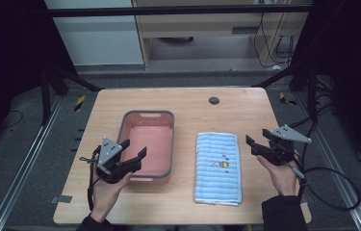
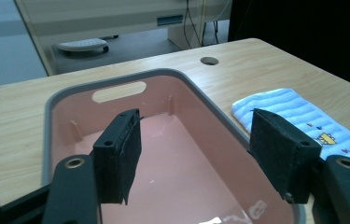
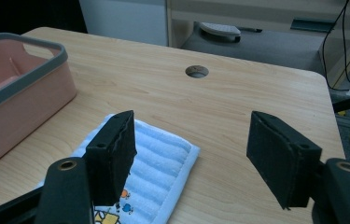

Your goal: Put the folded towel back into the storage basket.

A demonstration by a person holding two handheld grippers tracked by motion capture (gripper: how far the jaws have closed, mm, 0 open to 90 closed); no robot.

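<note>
Pink basin (image 1: 147,144) beside blue towel (image 1: 218,167); left gripper (image 1: 132,150), right gripper (image 1: 256,139) spread (both empty).

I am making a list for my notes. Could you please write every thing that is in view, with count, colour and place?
basin: one, pink with grey rim, left half of table, nothing visible inside
towel: one, blue-and-white striped with small printed picture, folded flat, right of basin
table: one, light wood, round cable hole near far edge
floor tape marks: two, yellow-black, beside the table's far corners
left tongs: one, black, open, over basin's near left part
right tongs: one, black, open, right of towel
hands: two, holding the tongs, dark sleeves
</note>
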